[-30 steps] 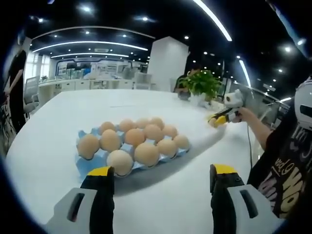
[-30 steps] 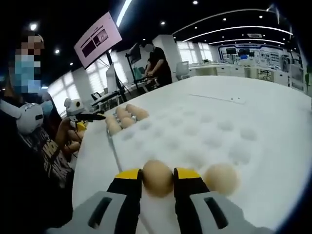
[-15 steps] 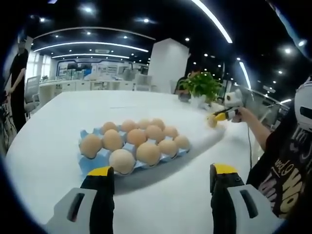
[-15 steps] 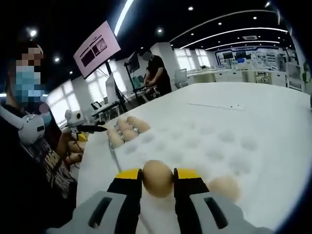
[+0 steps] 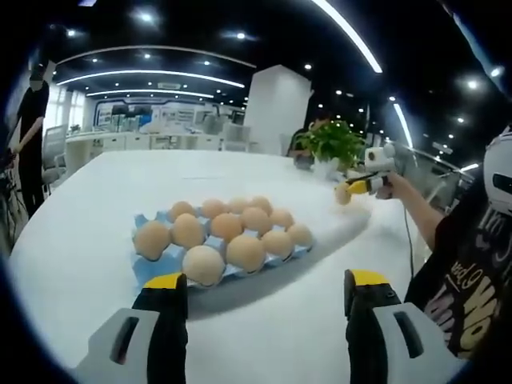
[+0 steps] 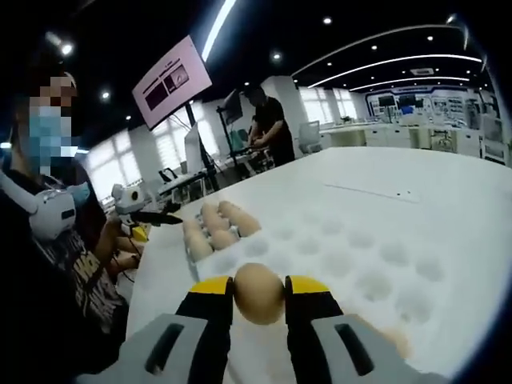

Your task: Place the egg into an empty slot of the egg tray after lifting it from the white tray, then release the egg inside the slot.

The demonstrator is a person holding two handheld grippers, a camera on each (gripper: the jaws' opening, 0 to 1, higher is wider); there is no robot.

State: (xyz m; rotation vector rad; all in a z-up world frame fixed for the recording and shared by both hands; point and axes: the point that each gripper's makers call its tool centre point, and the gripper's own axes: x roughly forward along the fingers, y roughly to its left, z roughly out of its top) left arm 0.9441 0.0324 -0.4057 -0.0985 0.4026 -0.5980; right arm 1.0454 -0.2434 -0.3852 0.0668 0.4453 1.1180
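In the right gripper view, the right gripper [image 6: 258, 294] sits at the bottom centre with its jaws clamped on the egg [image 6: 258, 292], one yellow pad on each side. The egg hangs clear above the white tray [image 6: 352, 248], whose empty dimples spread across the middle and right of the frame. One more egg [image 6: 390, 342] lies low right, partly hidden behind the gripper, and a few lie at the tray's far left corner.

In the left gripper view, the left gripper [image 5: 260, 300] rests at the bottom with its jaws wide apart and nothing between them, over the bare table [image 5: 80, 208]. The blue egg tray [image 5: 148, 268] sits in the centre of the frame, almost full of eggs. The right gripper shows small at the upper right, egg in its tips, near the plant [image 5: 330, 140] and well apart from the egg tray.

The step in hand looks like the carry: lifted, not yet over the egg tray. To do it well, I would keep the squeeze just firm enough to hold without cracking the shell, and travel level so the egg cannot roll between the pads. An empty slot is hard to pick out from here; a bare blue patch at the near left corner may be one. Come in from above, centre the egg over that cup clear of its neighbours, lower until it seats, then part the jaws slowly and lift straight up.
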